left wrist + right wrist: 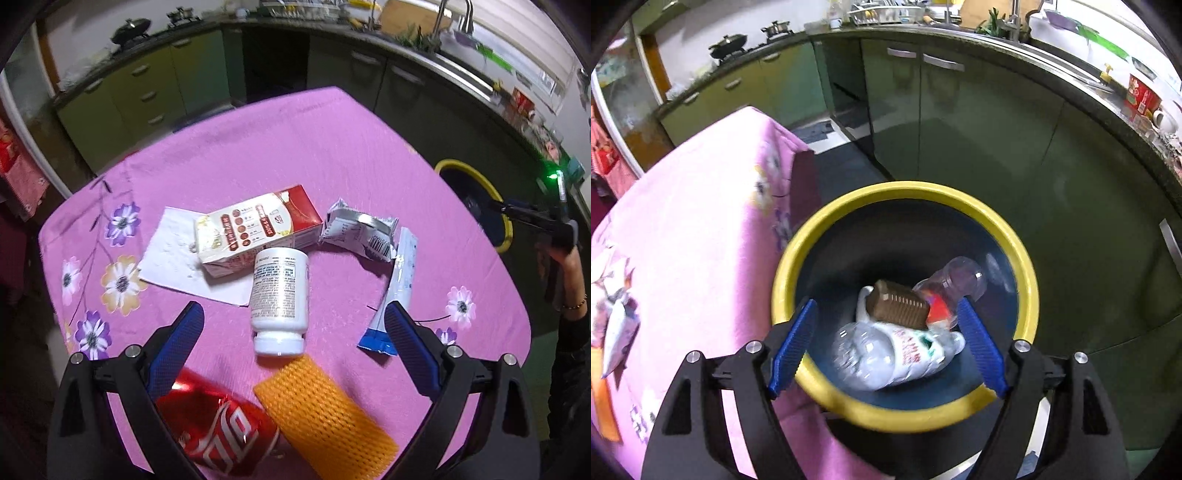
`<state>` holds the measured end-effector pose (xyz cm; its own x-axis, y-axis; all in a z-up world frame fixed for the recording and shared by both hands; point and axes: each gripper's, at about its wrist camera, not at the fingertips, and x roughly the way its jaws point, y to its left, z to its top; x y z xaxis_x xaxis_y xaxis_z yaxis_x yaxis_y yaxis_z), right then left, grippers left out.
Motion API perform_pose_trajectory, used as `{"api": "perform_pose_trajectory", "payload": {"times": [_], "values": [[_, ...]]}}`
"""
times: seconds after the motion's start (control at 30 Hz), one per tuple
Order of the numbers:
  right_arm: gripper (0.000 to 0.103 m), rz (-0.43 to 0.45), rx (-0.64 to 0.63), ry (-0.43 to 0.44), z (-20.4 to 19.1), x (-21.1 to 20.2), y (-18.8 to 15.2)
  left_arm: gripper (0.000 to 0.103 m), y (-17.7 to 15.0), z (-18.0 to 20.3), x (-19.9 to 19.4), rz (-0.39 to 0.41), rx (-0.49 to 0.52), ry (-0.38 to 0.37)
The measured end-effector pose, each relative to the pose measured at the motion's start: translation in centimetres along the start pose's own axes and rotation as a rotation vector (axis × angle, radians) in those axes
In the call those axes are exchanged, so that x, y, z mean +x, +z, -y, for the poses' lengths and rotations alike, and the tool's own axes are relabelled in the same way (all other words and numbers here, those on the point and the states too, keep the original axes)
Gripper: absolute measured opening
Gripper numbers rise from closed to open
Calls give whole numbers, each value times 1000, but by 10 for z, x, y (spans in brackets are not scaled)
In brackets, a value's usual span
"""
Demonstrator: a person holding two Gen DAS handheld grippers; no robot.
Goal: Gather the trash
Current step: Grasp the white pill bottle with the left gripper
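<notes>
My left gripper (293, 306) hangs open over the pink table, its blue fingers either side of a white pill bottle (280, 299) lying on its side, not touching it. Around the bottle lie a red-and-white carton (258, 232), a white napkin (173, 254), a silver wrapper (358, 232), a blue-white sachet (400, 280), an orange foam net (325, 413) and a crushed red cola can (218, 424). My right gripper (886, 302) is open above the yellow-rimmed bin (908, 192). Below it a blurred crushed plastic bottle (897, 354) lies free of the pads, beside a brown box (901, 304) and a clear bottle (960, 277).
The bin (476, 177) stands on the floor just off the table's right edge (798, 166). A person's hand (565, 266) holds the other gripper there. Green kitchen cabinets (960, 129) and a counter with a sink curve behind the table and the bin.
</notes>
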<state>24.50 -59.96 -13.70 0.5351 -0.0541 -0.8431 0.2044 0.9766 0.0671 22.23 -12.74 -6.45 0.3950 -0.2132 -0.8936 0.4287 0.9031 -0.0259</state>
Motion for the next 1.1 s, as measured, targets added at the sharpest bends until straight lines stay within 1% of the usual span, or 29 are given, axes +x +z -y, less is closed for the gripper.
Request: {"api": "perform_pose_trajectory", "payload": {"times": [0.2,0.4,0.53,0.6,0.77,0.8,0.83,1.0,1.1], "values": [[77,16,-15,57,-13,-19,-20,93,14,-5,31,-90,-3,-37],[77,20,-43,81,-29,-21,-20,83,17,-5,53,-155,6,-5],[78,25,-55,98,-36,-25,-22,72,16,-5,63,-187,9,1],[78,23,-63,105,-39,-27,-23,68,15,-6,68,-199,4,2],[78,18,-67,114,-42,-24,-23,56,13,-6,76,-223,-1,-2],[78,17,-66,114,-43,-24,-23,49,13,-6,78,-226,-4,-1],[78,16,-67,115,-43,-24,-23,45,13,-7,79,-230,-8,3],[78,12,-69,118,-44,-23,-24,45,15,1,82,-223,5,10],[78,13,-71,120,-44,-24,-24,45,16,2,76,-203,10,2]]}}
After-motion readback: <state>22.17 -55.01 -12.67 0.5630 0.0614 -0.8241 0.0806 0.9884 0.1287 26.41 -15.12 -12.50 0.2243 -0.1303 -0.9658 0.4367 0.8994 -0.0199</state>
